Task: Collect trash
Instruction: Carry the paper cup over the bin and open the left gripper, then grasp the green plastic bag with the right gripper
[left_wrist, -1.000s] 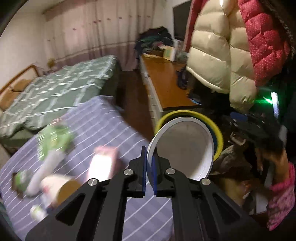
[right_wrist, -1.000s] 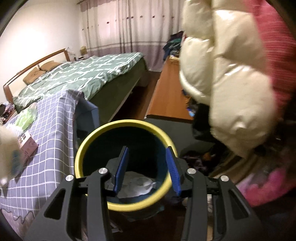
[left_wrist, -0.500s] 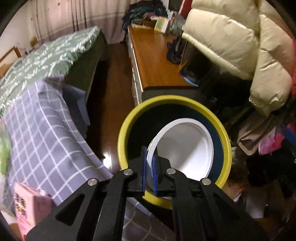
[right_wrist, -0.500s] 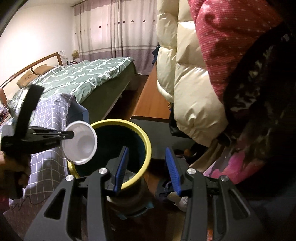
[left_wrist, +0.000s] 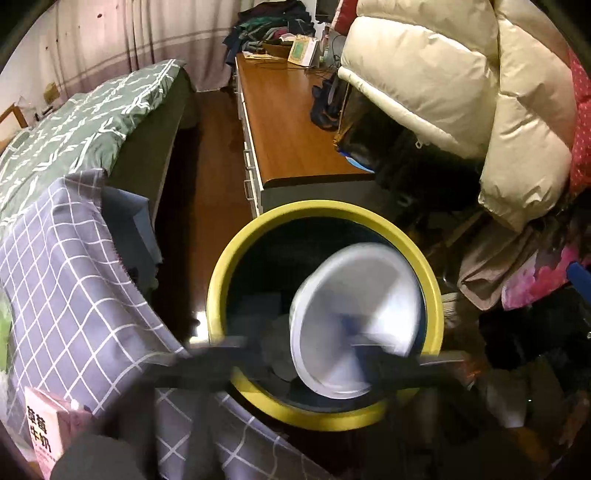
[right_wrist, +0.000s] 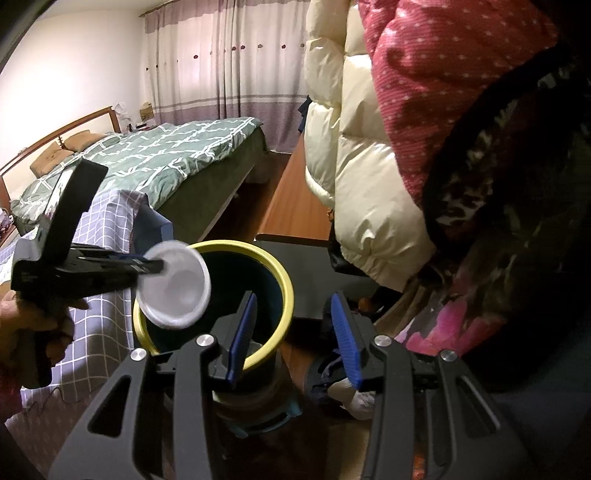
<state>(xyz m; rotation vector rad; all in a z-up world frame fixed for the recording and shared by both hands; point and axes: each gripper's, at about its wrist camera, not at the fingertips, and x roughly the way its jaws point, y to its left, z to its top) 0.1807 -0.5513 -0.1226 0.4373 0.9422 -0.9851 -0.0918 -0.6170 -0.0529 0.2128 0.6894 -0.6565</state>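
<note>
A white paper bowl (left_wrist: 354, 321) sits tilted at the mouth of the yellow-rimmed bin (left_wrist: 255, 229), motion-blurred and overlapping the far right of the rim in the left wrist view; the right wrist view shows the bowl (right_wrist: 173, 284) just above the bin's near-left rim (right_wrist: 284, 284). The left gripper (left_wrist: 314, 354) is a dark smear across the frame, its jaws opening and spread to either side of the bowl, with no pad pressing on it. The right gripper (right_wrist: 295, 332) hovers beside the bin with its blue-padded jaws partly apart and nothing between them. Crumpled paper lies inside the bin. A pink carton (left_wrist: 48, 428) on the checked grey cover (left_wrist: 74, 295) carries large Chinese characters, the lower two reading 牛奶. Beyond are a green quilted bed (left_wrist: 74, 122), a wooden table (left_wrist: 291, 129) and a cream puffer coat (left_wrist: 480, 81).
</note>
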